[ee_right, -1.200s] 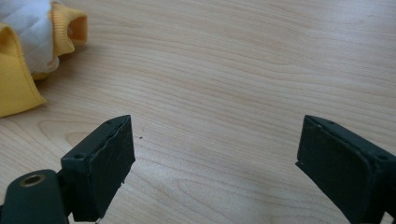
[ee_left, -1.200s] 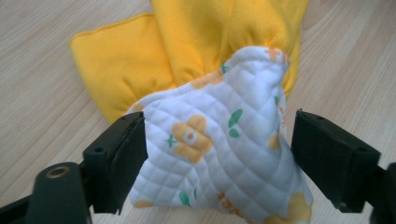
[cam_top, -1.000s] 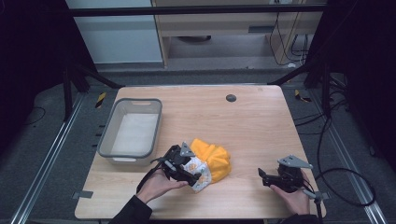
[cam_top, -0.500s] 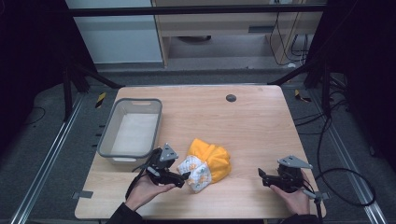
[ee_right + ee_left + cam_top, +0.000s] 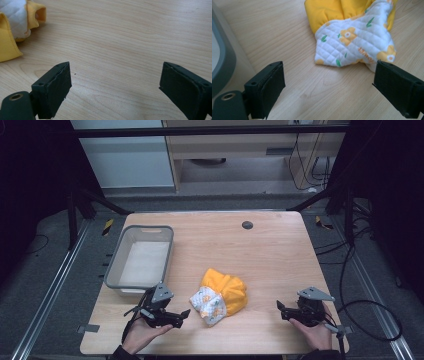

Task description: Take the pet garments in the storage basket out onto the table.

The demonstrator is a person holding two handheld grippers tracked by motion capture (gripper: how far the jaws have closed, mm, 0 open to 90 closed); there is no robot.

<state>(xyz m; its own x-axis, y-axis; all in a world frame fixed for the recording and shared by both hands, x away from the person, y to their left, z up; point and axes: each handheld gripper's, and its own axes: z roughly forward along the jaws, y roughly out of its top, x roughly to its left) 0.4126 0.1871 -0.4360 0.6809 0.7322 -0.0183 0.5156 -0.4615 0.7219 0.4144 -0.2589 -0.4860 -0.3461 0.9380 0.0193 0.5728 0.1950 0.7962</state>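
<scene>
The yellow cloth (image 5: 220, 296) lies crumpled on the table (image 5: 260, 250), near the grey tray (image 5: 140, 260). The left gripper (image 5: 184, 315) is released just beside it, holding nothing. The right gripper (image 5: 280, 309) is also released, well apart from the cloth.

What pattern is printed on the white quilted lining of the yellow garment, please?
Yellow flowers with green leaves on the lining, seen best in the left gripper view.

high view: overhead, facing forward-down | gripper views: low, close over table (image 5: 280, 250) | shared: garment (image 5: 222, 296)
</scene>
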